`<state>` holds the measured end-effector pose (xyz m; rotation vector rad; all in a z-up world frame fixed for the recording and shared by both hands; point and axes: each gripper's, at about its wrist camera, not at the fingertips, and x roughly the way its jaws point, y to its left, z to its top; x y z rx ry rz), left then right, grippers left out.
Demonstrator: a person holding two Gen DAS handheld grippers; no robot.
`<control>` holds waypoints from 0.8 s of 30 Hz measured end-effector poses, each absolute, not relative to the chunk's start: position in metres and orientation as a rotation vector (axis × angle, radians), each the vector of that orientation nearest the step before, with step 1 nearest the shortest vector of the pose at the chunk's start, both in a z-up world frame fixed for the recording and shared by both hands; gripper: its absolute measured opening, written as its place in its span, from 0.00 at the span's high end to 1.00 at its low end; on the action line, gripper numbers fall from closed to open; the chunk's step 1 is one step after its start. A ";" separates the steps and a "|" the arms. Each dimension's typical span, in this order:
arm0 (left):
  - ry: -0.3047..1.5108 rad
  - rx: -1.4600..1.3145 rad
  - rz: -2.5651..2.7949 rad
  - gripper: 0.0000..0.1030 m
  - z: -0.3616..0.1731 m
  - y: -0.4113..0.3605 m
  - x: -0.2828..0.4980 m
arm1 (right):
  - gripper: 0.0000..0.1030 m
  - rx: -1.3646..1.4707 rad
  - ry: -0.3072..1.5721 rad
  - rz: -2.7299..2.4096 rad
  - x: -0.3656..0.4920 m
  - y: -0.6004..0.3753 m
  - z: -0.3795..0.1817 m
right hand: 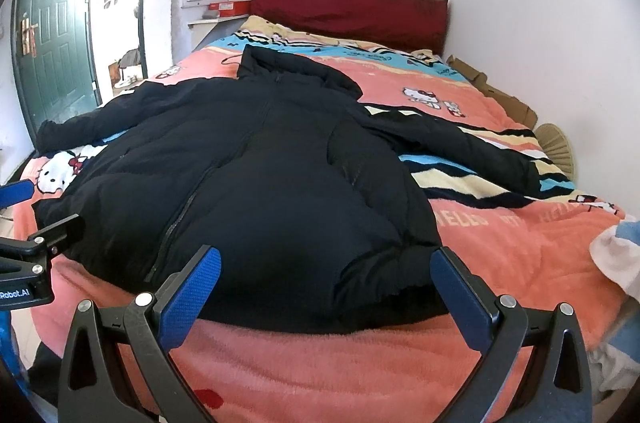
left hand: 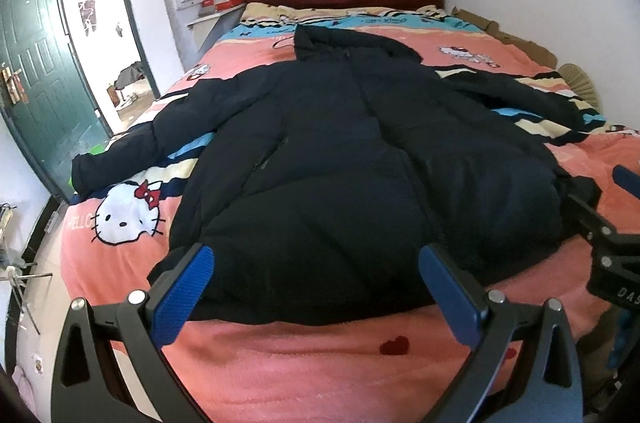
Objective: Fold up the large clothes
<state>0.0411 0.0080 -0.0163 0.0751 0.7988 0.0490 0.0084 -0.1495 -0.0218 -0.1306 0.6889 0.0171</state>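
I hold both tools at the foot of the bed (left hand: 304,375), and nothing is folded yet: the black padded jacket (left hand: 340,151) lies spread flat just ahead of my fingers, front up, zip closed, hood toward the far end and both sleeves thrown out to the sides. My left gripper (left hand: 316,287) stands wide open and grips nothing, its blue pads hanging over the hem edge nearest me. My right gripper (right hand: 326,287) is spread just as wide, also empty, over the hem corner on its own side. So I judge this to be the very start, the reach for a first hold.

The next move, I think, calls for a sleeve (left hand: 132,143) to be brought across the body. The one out beyond my left fingers lies well off toward the bed's edge, so I would need to travel forward and outward, then close on the cuff. The filling is thick and springy, and I expect it to resist a flat crease.

Under the coat is a pink fleecy cartoon-cat blanket (right hand: 500,235) with striped bands. Far ahead of my fingers stands a dark red headboard (right hand: 352,3) against a white wall; off to the left, a green door (left hand: 36,71) is open.
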 end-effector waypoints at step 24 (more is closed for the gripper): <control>0.914 0.071 0.026 0.00 -0.035 0.038 0.147 | 0.00 0.020 0.812 -0.063 0.114 -0.220 -0.041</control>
